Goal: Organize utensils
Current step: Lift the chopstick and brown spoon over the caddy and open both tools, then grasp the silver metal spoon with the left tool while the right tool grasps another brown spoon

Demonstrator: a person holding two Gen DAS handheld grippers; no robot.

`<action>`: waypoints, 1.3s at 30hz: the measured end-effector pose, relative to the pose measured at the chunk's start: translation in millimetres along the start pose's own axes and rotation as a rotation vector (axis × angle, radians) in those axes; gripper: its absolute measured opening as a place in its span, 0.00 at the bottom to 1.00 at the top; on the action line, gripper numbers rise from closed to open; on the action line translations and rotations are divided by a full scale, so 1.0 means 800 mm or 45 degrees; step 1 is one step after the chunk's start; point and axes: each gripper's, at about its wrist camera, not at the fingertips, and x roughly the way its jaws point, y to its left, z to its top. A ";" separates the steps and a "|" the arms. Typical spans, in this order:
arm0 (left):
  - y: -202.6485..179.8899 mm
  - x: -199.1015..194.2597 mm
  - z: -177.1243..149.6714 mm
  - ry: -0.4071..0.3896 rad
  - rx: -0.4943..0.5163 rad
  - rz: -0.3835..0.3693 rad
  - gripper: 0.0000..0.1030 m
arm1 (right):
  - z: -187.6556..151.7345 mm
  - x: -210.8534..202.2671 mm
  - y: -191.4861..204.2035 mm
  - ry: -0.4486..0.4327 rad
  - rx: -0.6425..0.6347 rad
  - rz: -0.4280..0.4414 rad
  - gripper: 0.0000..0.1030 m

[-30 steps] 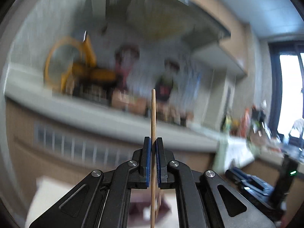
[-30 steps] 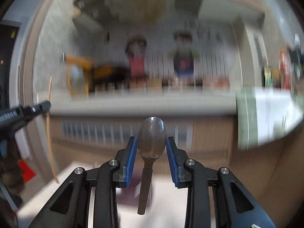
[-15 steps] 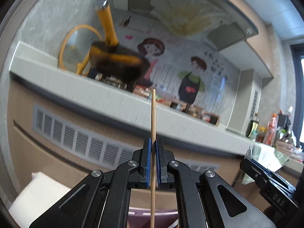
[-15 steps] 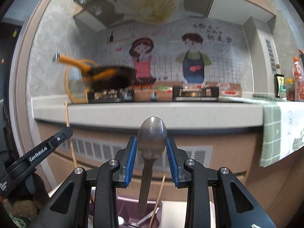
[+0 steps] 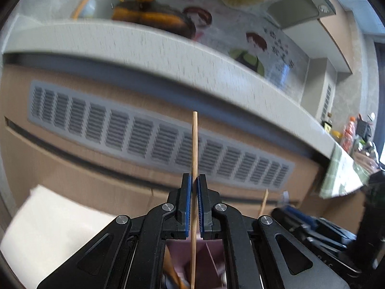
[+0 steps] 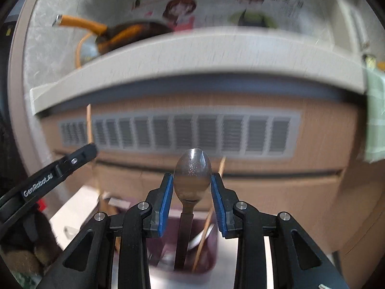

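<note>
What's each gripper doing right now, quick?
Left gripper: shut on the chopstick, held upright.
Right gripper: shut on the spoon, bowl up, handle down in the purple holder.

A home kitchen: speckled counter point(image 5: 168, 48), pan with orange handle point(image 6: 134, 33), cartoon cook backsplash point(image 6: 245, 12), vented cabinet panel point(image 5: 144, 134).

Counter overhang point(image 6: 192, 55) close above holder point(image 6: 209, 262)
</note>
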 end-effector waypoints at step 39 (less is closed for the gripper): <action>0.031 -0.171 -0.172 0.671 0.121 0.226 0.31 | -0.177 0.023 0.068 0.646 -0.340 0.257 0.31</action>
